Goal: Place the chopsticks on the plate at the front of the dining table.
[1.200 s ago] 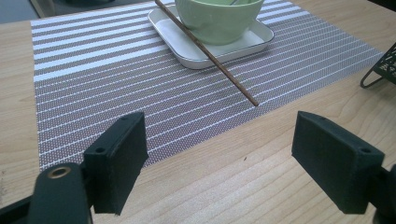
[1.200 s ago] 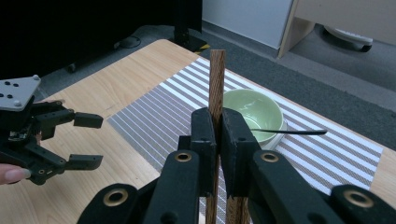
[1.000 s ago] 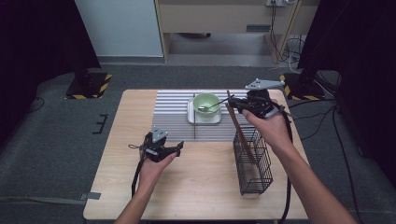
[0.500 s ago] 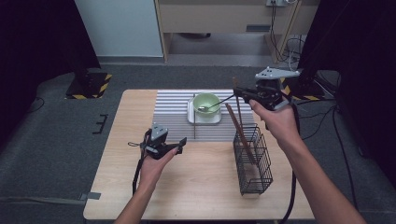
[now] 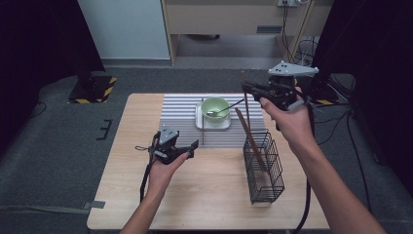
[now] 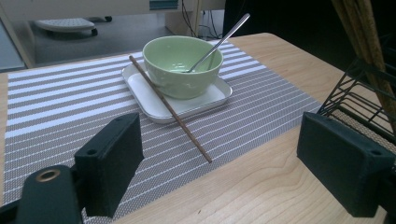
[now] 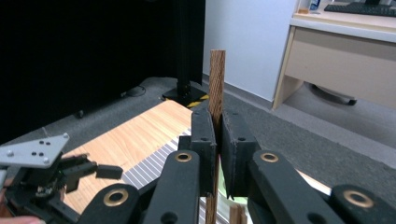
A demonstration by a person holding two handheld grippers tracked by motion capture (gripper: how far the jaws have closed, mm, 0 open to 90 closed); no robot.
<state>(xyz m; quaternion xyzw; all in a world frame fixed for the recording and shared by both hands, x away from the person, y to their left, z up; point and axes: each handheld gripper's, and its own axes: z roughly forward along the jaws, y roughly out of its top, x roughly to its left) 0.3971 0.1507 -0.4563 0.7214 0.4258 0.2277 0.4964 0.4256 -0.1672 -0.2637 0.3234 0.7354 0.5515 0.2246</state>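
The right gripper [image 5: 249,89] has its jaws clamped on 1 wooden chopstick [image 7: 216,79], held upright above the wire basket [image 5: 263,168], probably to lift it clear. The left gripper [image 5: 187,147], jaws apart, waits facing the bowl [image 6: 182,64], where another chopstick [image 6: 169,108] leans on the tray [image 6: 149,100] ahead.

A light wooden table [image 5: 204,195] is standing on grey carpet [image 5: 58,161]. Beyond the table's far edge, a pale beige desk [image 5: 234,14] is sitting against the back of the room, with a white panel [image 5: 124,27] to the left of it. Left of the table, a black stand base with yellow-black hazard tape [image 5: 95,87] is resting on the carpet. Dark curtains [image 5: 34,48] are hanging farther left of the table. Cables [image 5: 302,34] are trailing down by the desk's right end.
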